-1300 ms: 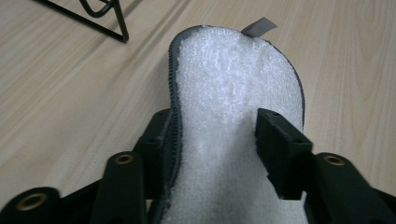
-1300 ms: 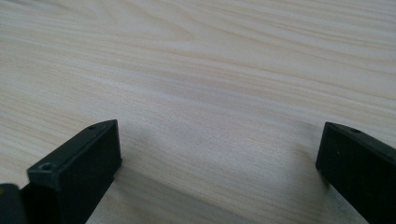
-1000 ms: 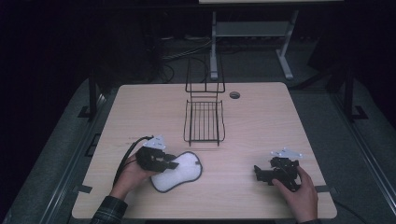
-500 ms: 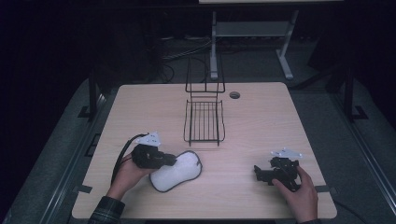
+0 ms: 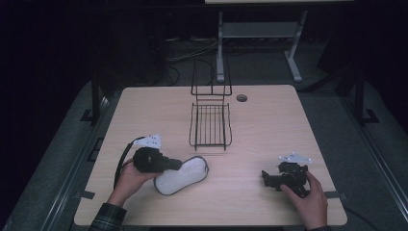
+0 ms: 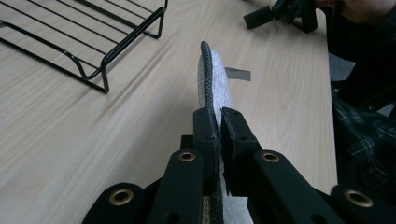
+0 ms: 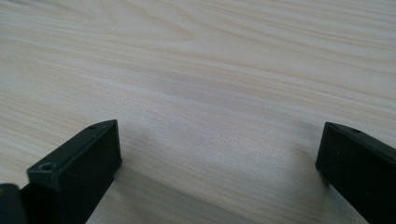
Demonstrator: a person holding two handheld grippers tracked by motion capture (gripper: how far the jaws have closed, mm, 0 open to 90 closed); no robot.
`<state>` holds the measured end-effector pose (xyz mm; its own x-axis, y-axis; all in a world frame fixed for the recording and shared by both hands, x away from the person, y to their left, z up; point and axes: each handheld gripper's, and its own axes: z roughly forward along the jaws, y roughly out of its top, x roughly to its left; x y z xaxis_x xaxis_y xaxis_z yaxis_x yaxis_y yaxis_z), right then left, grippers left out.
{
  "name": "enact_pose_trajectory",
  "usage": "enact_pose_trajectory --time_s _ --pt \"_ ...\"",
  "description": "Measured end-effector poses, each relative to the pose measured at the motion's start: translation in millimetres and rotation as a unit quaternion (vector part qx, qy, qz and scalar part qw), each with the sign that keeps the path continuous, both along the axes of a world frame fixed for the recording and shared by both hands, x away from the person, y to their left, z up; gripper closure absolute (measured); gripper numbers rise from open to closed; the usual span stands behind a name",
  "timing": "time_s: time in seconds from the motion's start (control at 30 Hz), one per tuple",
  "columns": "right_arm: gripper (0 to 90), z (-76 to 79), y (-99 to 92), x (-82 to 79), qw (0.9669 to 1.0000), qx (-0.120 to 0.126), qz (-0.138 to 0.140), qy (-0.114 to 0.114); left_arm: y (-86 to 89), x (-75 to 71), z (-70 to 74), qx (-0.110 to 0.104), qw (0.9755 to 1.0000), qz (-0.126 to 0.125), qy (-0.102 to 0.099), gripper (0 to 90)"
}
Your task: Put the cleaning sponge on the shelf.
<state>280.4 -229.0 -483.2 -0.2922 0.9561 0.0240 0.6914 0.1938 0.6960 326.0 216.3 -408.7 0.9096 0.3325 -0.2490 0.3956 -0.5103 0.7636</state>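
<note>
White pad (image 5: pixel 182 175) with black edging, black wire rack (image 5: pixel 210 125), pale wood table (image 5: pixel 269 130)

High view overlooks the table (image 5: pixel 269 125); tool views sit close, probably low.

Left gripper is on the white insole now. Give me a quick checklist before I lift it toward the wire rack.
1. Grip: left gripper jaws have just been closing and now pinch the white insole at its black-trimmed edge: ok.
2. Grip depth: only the insole's near end sits between the jaws, so it may droop: cannot tell.
3. Path to the black wire rack: bare tabletop between them: ok.
4. Rack: nothing lying in it: ok.
5. Right gripper open, resting on the table, apart from the insole: ok.
6. Left gripper's cable loops beside the hand, off the path: ok.
</note>
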Motion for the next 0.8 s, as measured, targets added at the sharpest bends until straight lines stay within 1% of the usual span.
enact_pose_trajectory --time_s 0.13,0.2,0.43,0.6,0.8 --pt "0.0 0.0 0.0 0.0 1.0000 0.000 0.000 0.000 0.0 -1.0 1.1 -0.005 0.9999 0.009 -0.001 84.9" --pt "0.0 0.0 0.0 0.0 1.0000 0.000 0.000 0.000 1.0 -1.3 2.5 -0.007 0.9999 0.009 0.002 84.9" --pt "0.0 0.0 0.0 0.0 1.0000 0.000 0.000 0.000 5.4 -2.0 11.7 -0.023 0.9996 0.019 0.001 85.0" --pt "0.0 0.0 0.0 0.0 1.0000 0.000 0.000 0.000 10.2 -0.2 18.0 -0.024 0.9993 0.026 -0.006 84.9" --pt "0.0 0.0 0.0 0.0 1.0000 0.000 0.000 0.000 16.9 3.9 25.0 -0.039 0.9983 0.043 -0.005 84.9"
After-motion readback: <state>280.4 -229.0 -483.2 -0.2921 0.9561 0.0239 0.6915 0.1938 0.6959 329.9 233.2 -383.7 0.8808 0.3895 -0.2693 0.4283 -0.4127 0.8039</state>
